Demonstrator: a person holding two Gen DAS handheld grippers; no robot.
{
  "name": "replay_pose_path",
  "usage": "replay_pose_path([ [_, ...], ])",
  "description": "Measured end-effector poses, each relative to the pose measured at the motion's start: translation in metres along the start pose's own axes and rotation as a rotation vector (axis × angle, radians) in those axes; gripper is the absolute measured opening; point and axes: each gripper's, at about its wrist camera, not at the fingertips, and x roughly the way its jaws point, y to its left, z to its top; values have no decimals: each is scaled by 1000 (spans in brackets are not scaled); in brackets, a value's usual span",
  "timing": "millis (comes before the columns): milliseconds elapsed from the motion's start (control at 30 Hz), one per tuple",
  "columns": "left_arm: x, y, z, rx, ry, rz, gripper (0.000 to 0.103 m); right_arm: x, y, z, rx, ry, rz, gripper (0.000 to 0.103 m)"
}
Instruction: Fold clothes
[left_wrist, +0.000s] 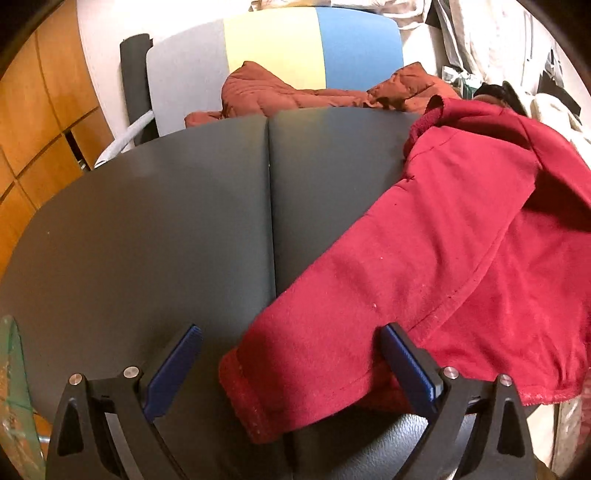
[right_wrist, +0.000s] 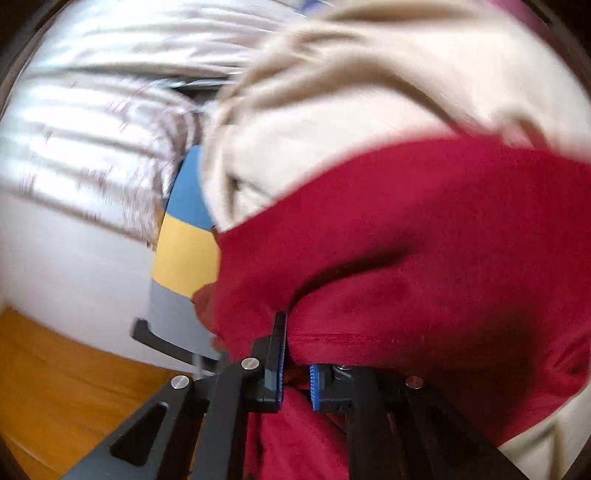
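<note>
Red sweatshirt (left_wrist: 443, 236): lies unfolded across the right half of a dark grey table (left_wrist: 166, 206), one sleeve running toward the camera so that its cuff end sits between the fingers of the left gripper (left_wrist: 290, 363) and hangs just over the near table edge. Left gripper: jaws spread wide, one blue pad clear to the left of the sleeve, the other resting on or just above the cloth to its right; nothing is pinched, a stance that would suit closing on the cuff or having just let it go, and the pictures do not settle which. Right gripper (right_wrist: 295, 384): jaws drawn narrow with red cloth (right_wrist: 424, 266) bunched between the pads and draped over the right finger, probably a grip to lift or pull that part of the garment; the picture is blurred, so which part of the sweatshirt it holds cannot be told. Beyond the left gripper: a rust-brown quilted jacket (left_wrist: 266, 92) heaped at the far table edge, against a chair back (left_wrist: 277, 44) in grey, yellow and blue panels. Only the left view shows the table and the sweatshirt's spread; only the right view shows the pinch, with cream cloth (right_wrist: 351, 110) and a pale padded garment (right_wrist: 92, 129) ahead of it.
</note>
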Motion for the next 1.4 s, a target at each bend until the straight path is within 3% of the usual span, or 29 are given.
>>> replay_pose_path([
  [100, -10, 2, -3, -13, -19, -50, 99, -13, 51, -6, -229, -84, -34, 10],
  [267, -31, 17, -2, -69, -78, -97, 99, 4, 143, -44, -568, -33, 72, 10],
  [433, -43, 59, -5, -183, -92, -62, 99, 88, 229, -136, -797, 212, 293, 10],
  [500, -44, 77, -12, -230, -81, -44, 99, 117, 247, -182, -889, 349, 344, 10],
  [600, -44, 103, -22, -301, -65, -17, 99, 153, 247, -238, -996, 520, 348, 15],
  [667, -44, 121, -29, -347, -54, 1, 99, 164, 235, -264, -1012, 622, 302, 25],
  [700, -44, 130, -32, -371, -48, 10, 99, 165, 225, -269, -998, 653, 274, 36],
  [767, -44, 148, -38, -417, -37, 28, 99, 153, 200, -261, -955, 645, 263, 51],
  [833, -43, 148, -36, -424, -43, 7, 99, 147, 182, -244, -933, 574, 224, 64],
  [1000, -35, 115, -7, -353, -75, -71, 99, 133, 135, -180, -876, 353, -17, 66],
  [1100, -31, 82, 23, -225, -97, -108, 100, 146, 103, -145, -799, 314, -127, 66],
  [1200, -30, 39, 51, -49, -141, -94, 100, 164, 81, -142, -786, 340, -224, 71],
  [1267, -22, 19, 68, 31, -164, -24, 100, 173, 81, -151, -869, 307, -247, 76],
  [1333, -4, 4, 81, 83, -149, 28, 100, 179, 83, -173, -1010, 291, -259, 98],
  [1400, 16, 0, 82, 85, -86, 24, 100, 177, 80, -186, -1086, 214, -256, 100],
])
